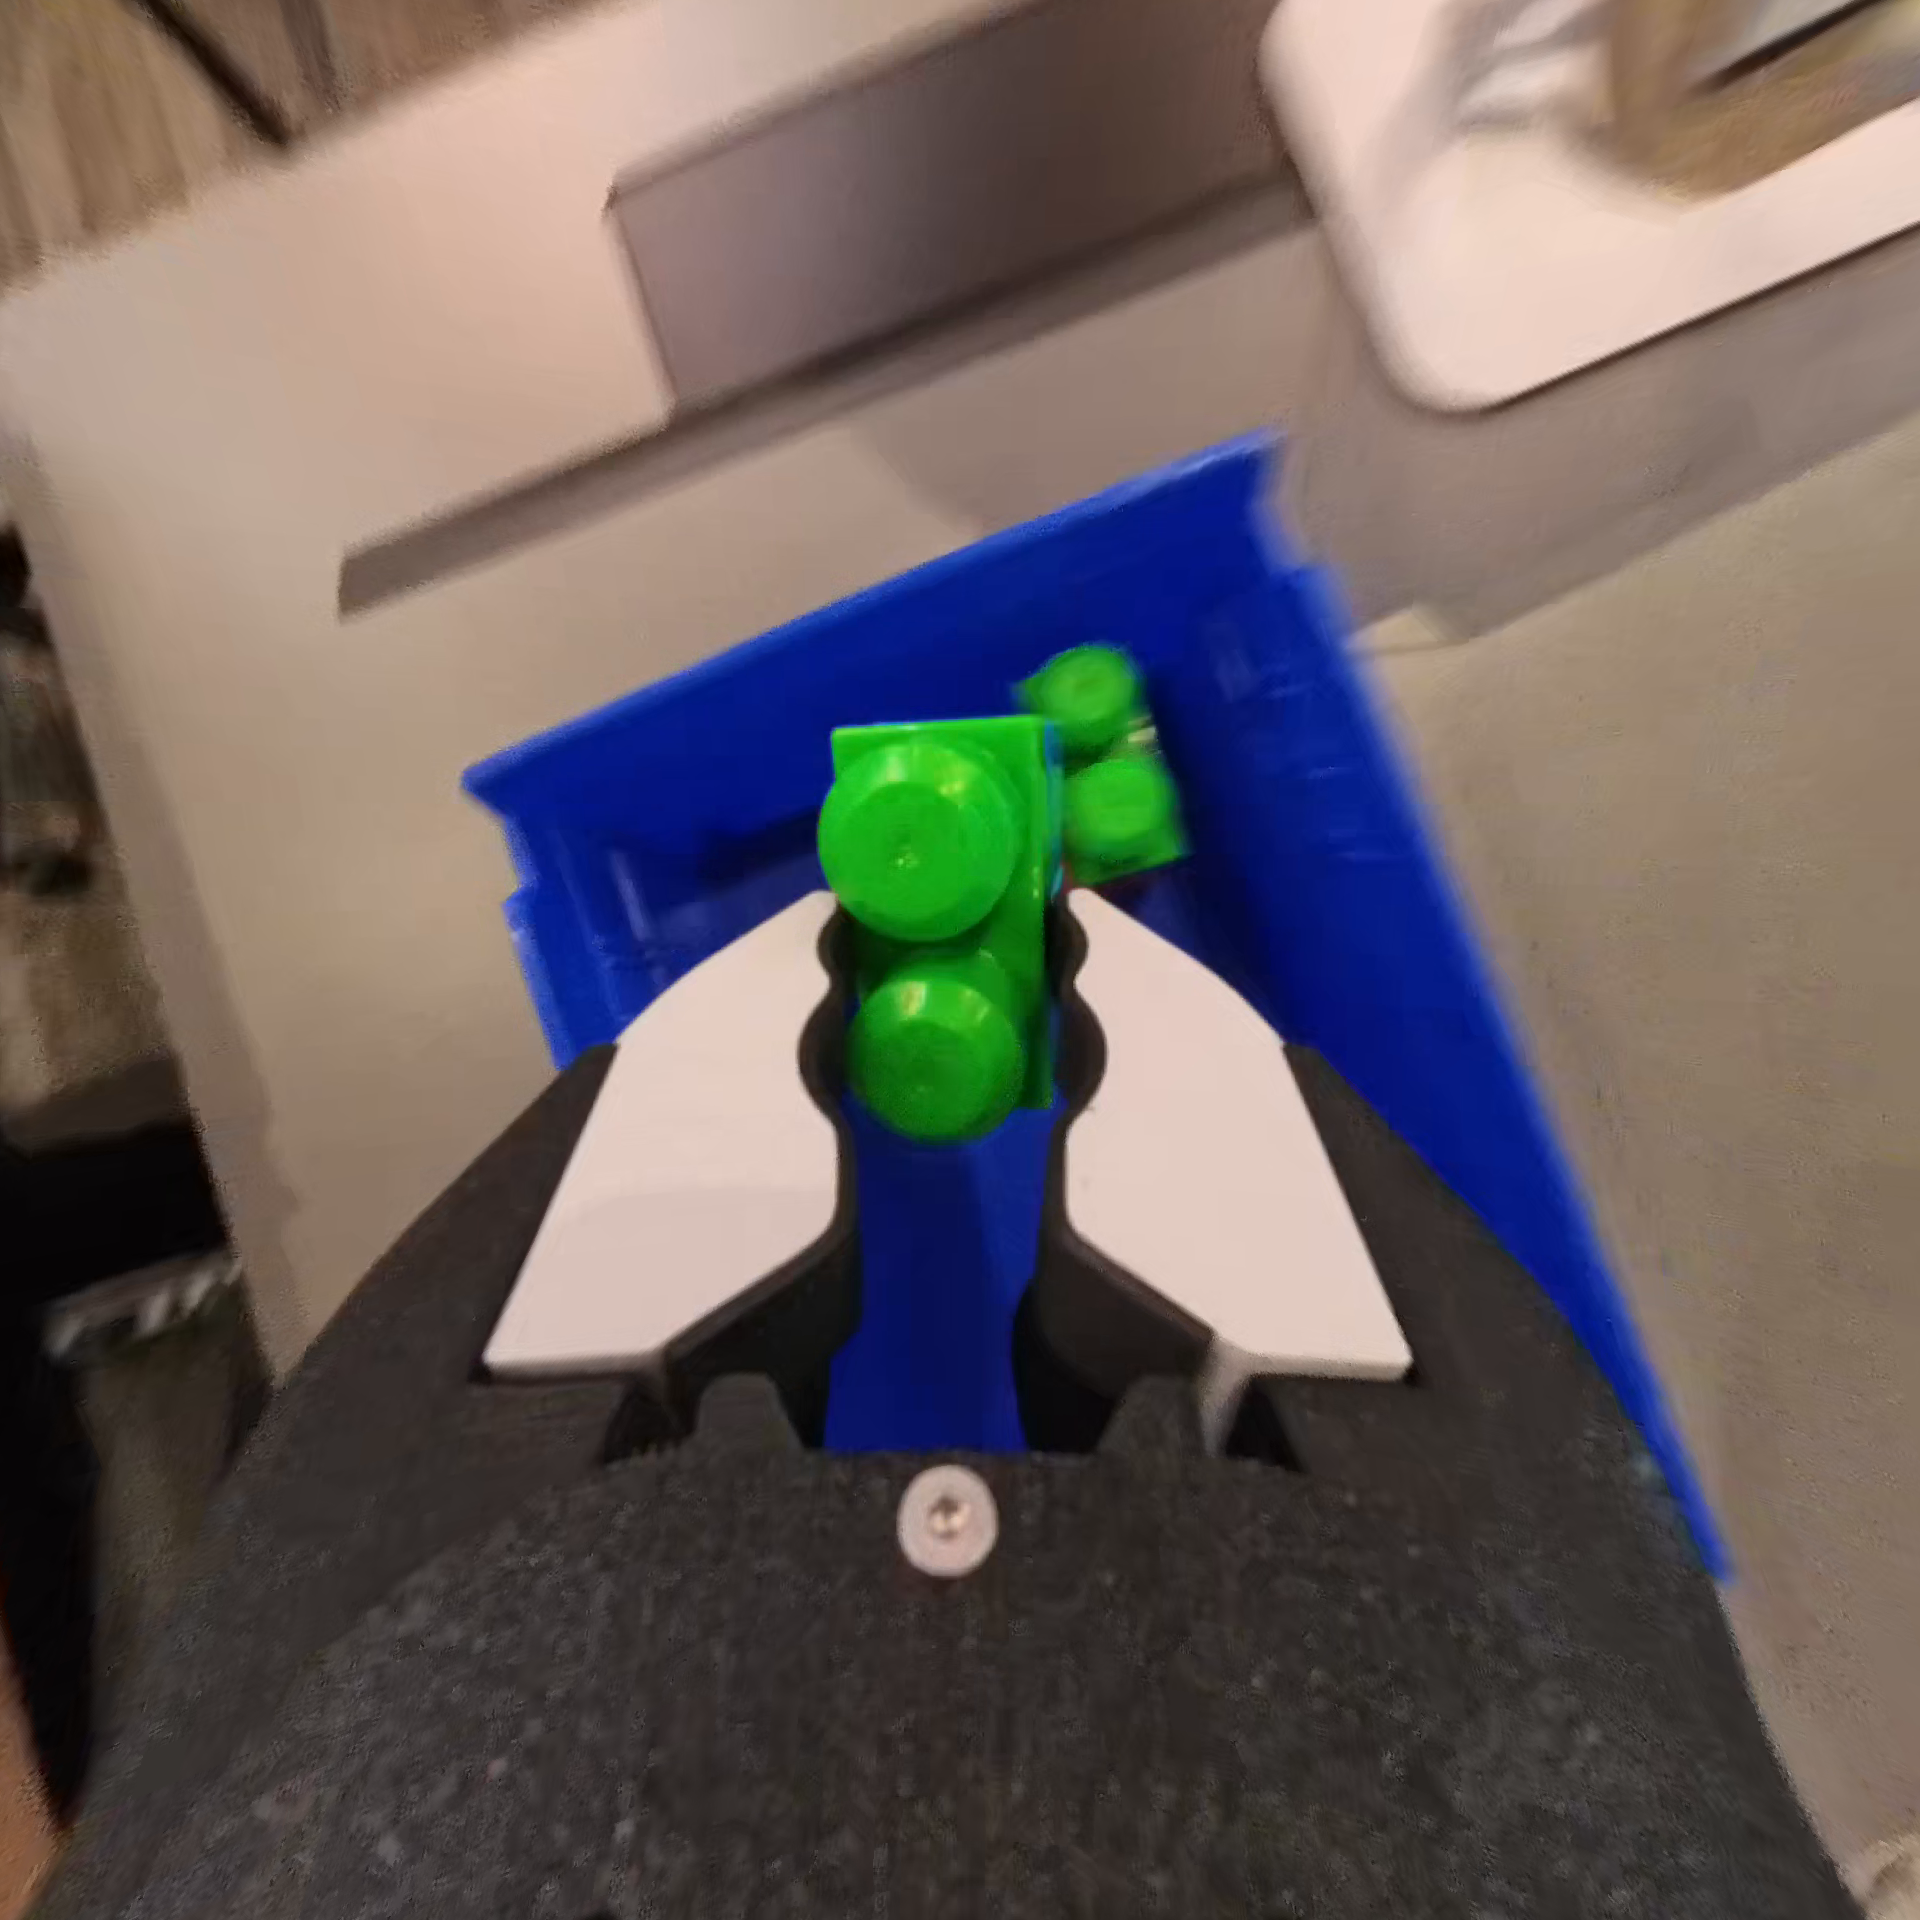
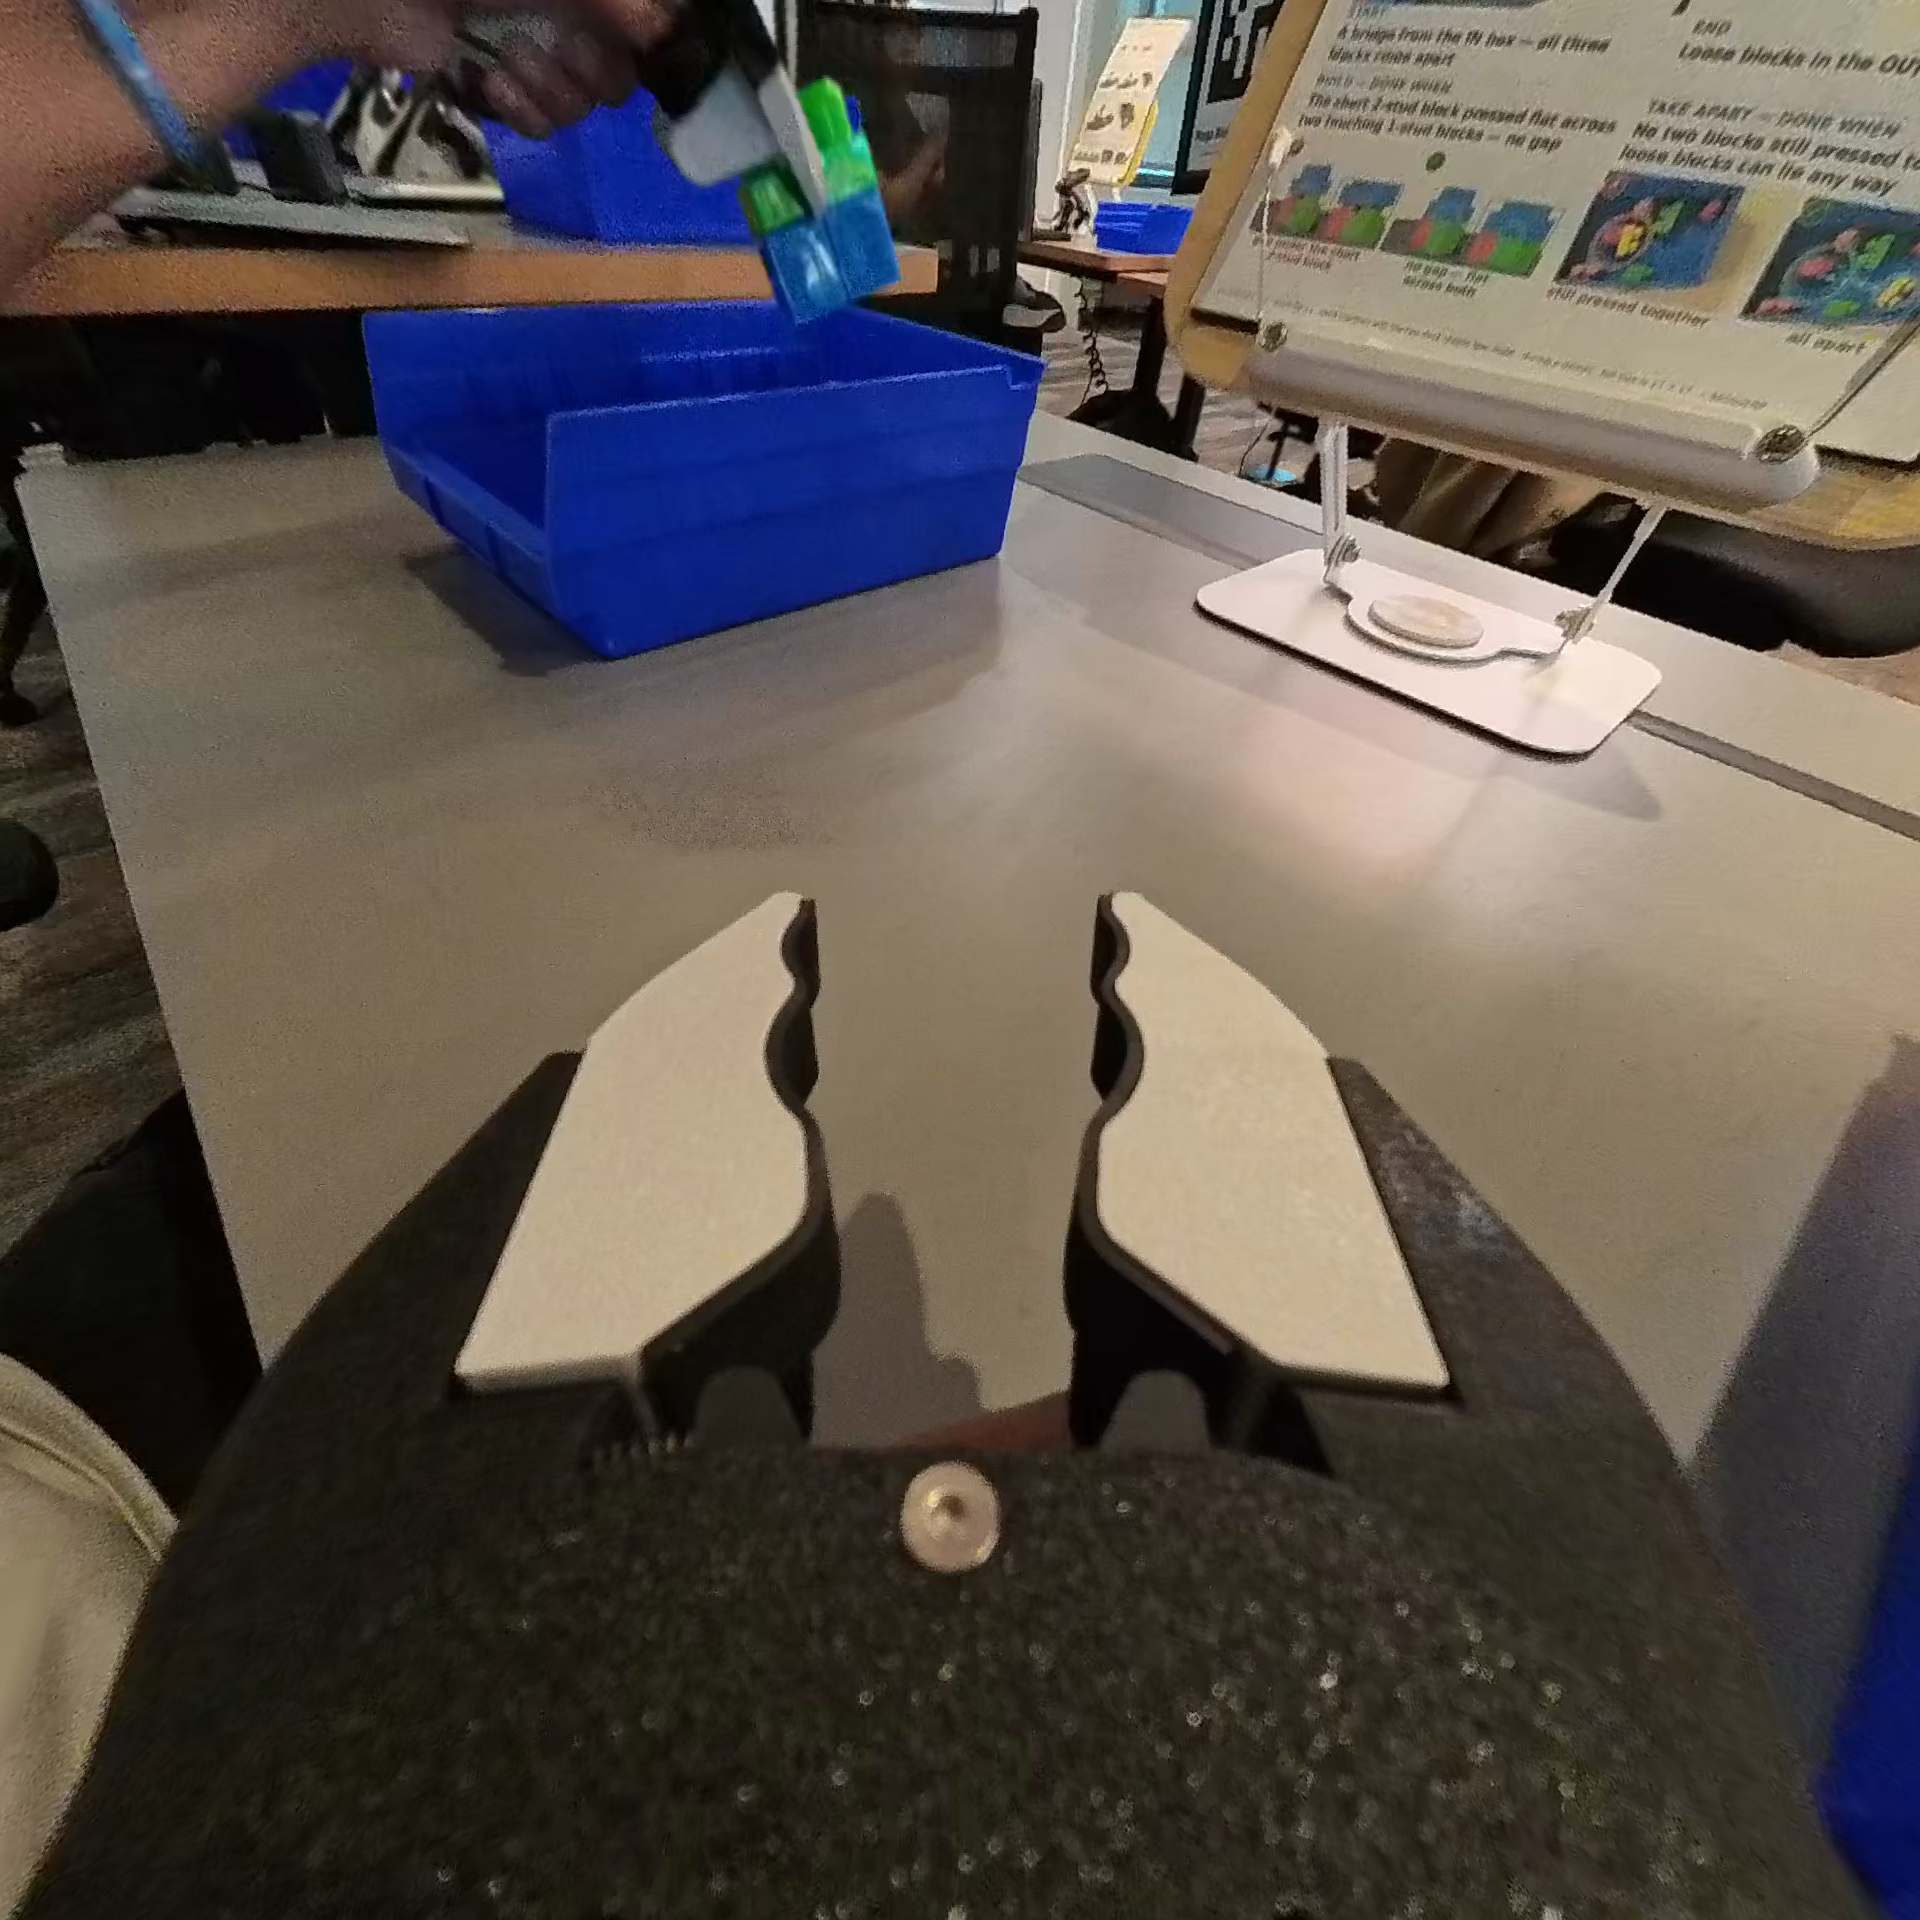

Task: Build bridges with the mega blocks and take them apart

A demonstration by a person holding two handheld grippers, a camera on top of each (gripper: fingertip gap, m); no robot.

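My left gripper is shut on a green two-stud block, studs facing the camera, held above the blue bin. In the right wrist view the left gripper holds this green block with blue blocks pressed under it as a bridge, in the air over the blue bin. Another green two-stud block lies inside the bin near its far right corner. My right gripper is open and empty, low over the grey table.
A white document stand with an instruction sheet stands at the back right of the table. Part of a second blue bin shows at the right edge. A person's arm is at the upper left.
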